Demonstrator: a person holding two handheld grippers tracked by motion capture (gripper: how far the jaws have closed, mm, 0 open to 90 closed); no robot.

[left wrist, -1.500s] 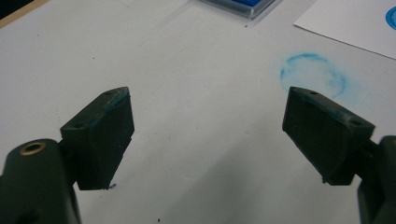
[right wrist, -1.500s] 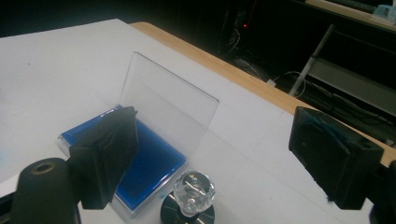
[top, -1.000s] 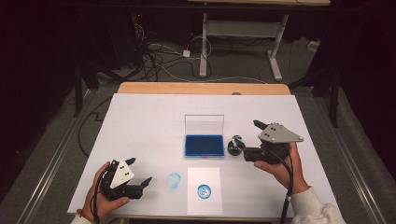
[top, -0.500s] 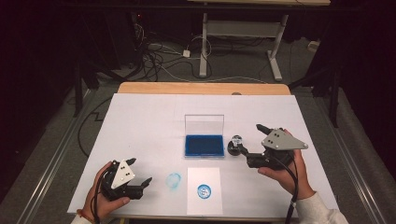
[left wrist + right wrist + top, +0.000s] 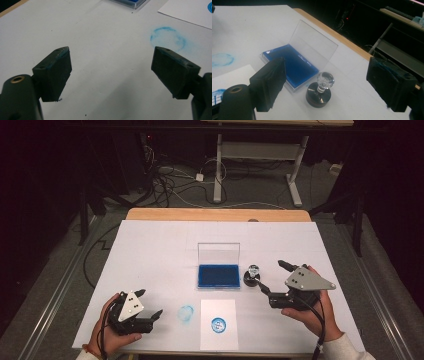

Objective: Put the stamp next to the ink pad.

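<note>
Stamped design (image 5: 218,324) too small to read

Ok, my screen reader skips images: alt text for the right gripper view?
Open right tongs frame a round stamp with a clear knob, standing on the white table beside an open blue ink pad, its clear lid raised.

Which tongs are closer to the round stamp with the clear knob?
The right tongs: open, just right of the stamp, not touching it. The left tongs are open, far off at the table's front-left.
</note>
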